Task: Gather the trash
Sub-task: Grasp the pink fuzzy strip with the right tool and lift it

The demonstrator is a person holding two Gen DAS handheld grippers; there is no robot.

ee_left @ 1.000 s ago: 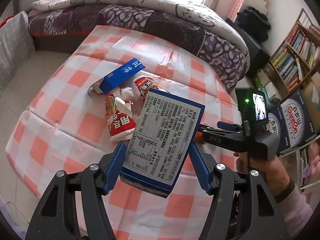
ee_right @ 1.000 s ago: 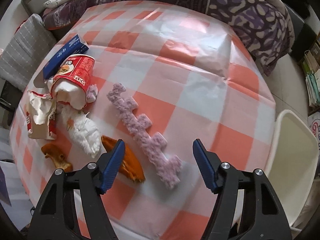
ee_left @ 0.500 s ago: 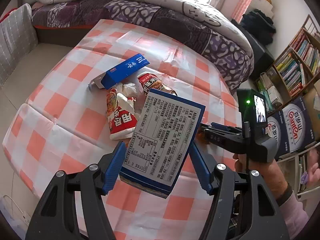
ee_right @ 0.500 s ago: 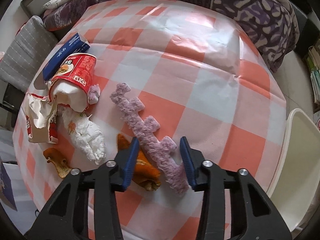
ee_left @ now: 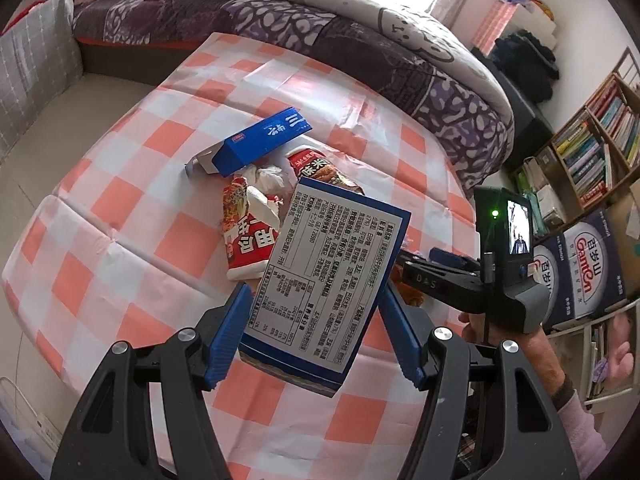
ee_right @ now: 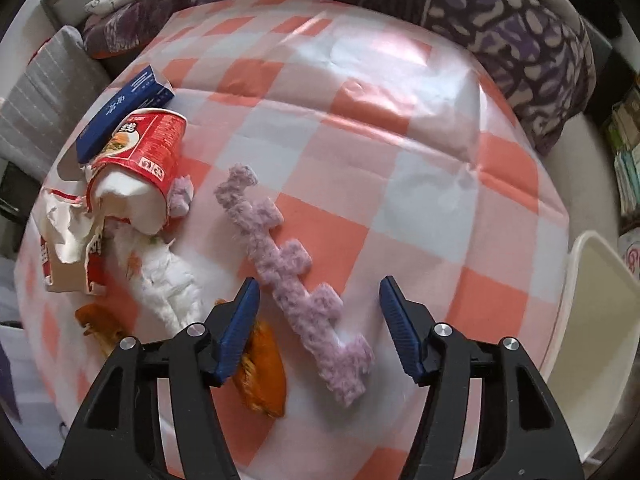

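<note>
My left gripper is shut on a blue-edged carton with a white nutrition label, held above the checked table. Beyond it lie a blue box, a red noodle cup and a torn red wrapper. My right gripper is open and empty above a purple foam strip; it also shows in the left wrist view. Orange peel lies under its left finger. The red cup, crumpled white tissue and blue box lie to the left.
The orange-and-white checked tablecloth covers the table. A bed with a purple quilt lies behind. A white chair stands at the table's right. Bookshelves and cartons stand at the right.
My right gripper narrowed around the purple foam strip half a second ago and has opened wide again, pulled slightly back. My left gripper has kept hold of the carton and lifted a little.
</note>
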